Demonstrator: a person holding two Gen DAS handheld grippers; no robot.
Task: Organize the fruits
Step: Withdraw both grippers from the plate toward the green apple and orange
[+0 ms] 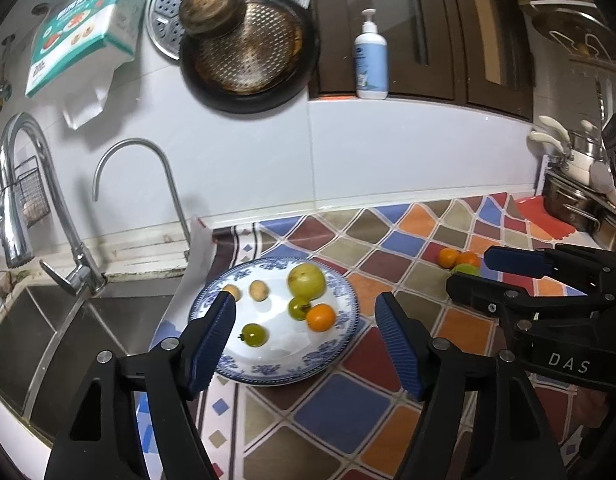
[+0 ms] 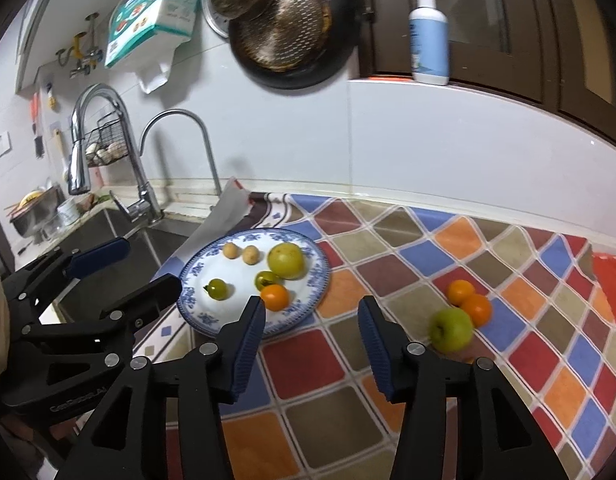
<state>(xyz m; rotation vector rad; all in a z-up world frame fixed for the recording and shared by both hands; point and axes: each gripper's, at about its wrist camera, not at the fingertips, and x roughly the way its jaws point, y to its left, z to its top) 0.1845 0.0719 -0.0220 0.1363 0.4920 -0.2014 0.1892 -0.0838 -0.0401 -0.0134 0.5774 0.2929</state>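
A blue-and-white plate (image 1: 268, 372) (image 2: 320, 276) lies on the patterned cloth beside the sink. On it are a large yellow-green fruit (image 1: 306, 280) (image 2: 286, 260), an orange (image 1: 321, 317) (image 2: 274, 297), two small green tomatoes (image 1: 255, 335) (image 2: 217, 289) and two small tan fruits (image 1: 259, 291) (image 2: 251, 255). Off the plate to the right, a green apple (image 2: 452, 329) and two oranges (image 2: 460, 291) (image 1: 448, 257) sit together on the cloth. My left gripper (image 1: 306, 304) (image 2: 148, 264) hangs open over the plate's near side, nothing between its fingers. My right gripper (image 2: 312, 306) (image 1: 470, 270) is open and empty between the plate and the apple.
A steel sink (image 1: 48, 340) with two taps (image 1: 20, 208) lies left of the plate. A dark pan (image 1: 248, 52) and a steamer tray hang on the wall. A soap bottle (image 1: 371, 60) stands on the ledge. Steel pots (image 1: 576, 200) sit at the far right.
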